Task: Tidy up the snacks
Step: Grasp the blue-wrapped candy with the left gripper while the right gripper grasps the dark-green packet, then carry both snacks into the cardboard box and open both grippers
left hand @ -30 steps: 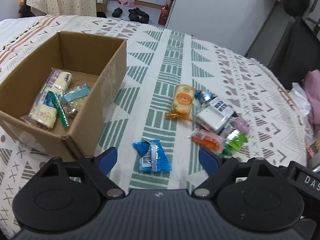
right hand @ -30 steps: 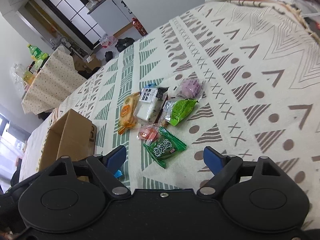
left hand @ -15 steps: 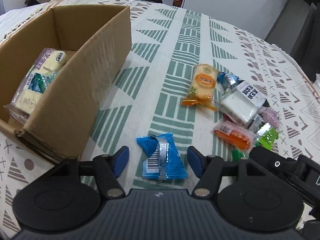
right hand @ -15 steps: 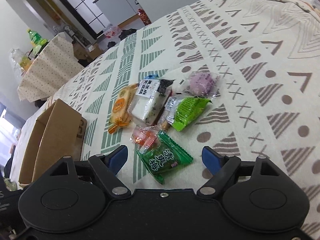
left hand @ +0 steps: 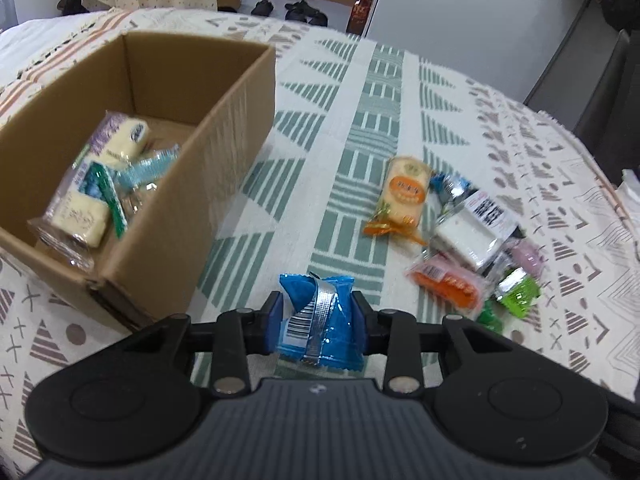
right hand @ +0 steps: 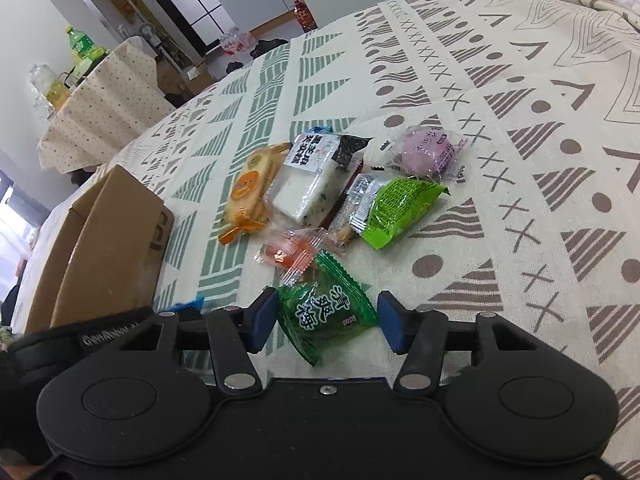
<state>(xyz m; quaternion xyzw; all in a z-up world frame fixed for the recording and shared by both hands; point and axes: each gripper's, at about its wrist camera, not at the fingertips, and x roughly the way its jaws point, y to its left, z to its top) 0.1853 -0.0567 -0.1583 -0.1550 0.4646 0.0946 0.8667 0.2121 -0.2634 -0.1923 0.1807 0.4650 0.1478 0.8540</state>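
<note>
My left gripper (left hand: 317,322) is shut on a blue snack packet (left hand: 318,318), held just above the patterned cloth to the right of the open cardboard box (left hand: 224,152). The box holds several snacks (left hand: 100,184). My right gripper (right hand: 326,322) is open, its blue pads on either side of a dark green candy packet (right hand: 326,316) that lies on the cloth. Beyond lie an orange cracker pack (right hand: 250,184), a white rice-cake pack (right hand: 310,180), a red candy (right hand: 292,254), a lime green packet (right hand: 396,210) and a purple one (right hand: 430,152).
The box shows at the left of the right wrist view (right hand: 104,248). The same loose snack pile (left hand: 460,232) lies right of the blue packet. A cloth-covered side table (right hand: 100,108) with bottles stands beyond the edge.
My left gripper has closed on the blue packet and lifted it slightly. My right gripper has moved forward and narrowed around the dark green packet.
</note>
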